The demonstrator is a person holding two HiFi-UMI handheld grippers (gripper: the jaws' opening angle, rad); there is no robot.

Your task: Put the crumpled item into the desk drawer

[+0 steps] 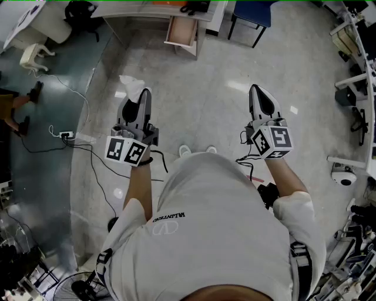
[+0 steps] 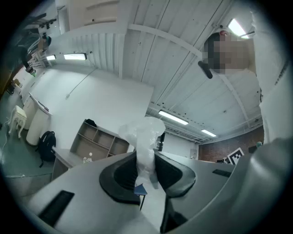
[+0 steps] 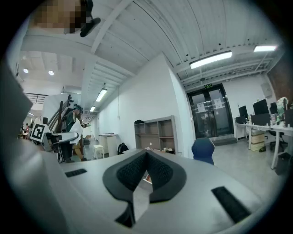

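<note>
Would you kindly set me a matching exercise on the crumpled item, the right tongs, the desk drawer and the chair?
Things:
1. crumpled item
2. right tongs
3. desk drawer
4. chair

States:
a. blue
b. pulled open
c. shut, with nothing between them
d. pinched in the left tongs

Pairs: 1-d, 2-c, 3-b, 4-a

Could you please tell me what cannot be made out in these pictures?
Inside of the drawer: head view, far off and too small; its back is under the desk.
Lower part of the crumpled item: left gripper view, hidden between the pads of the left gripper.
What lies straight ahead of the right gripper: right gripper view, its shut jaws cover it.
</note>
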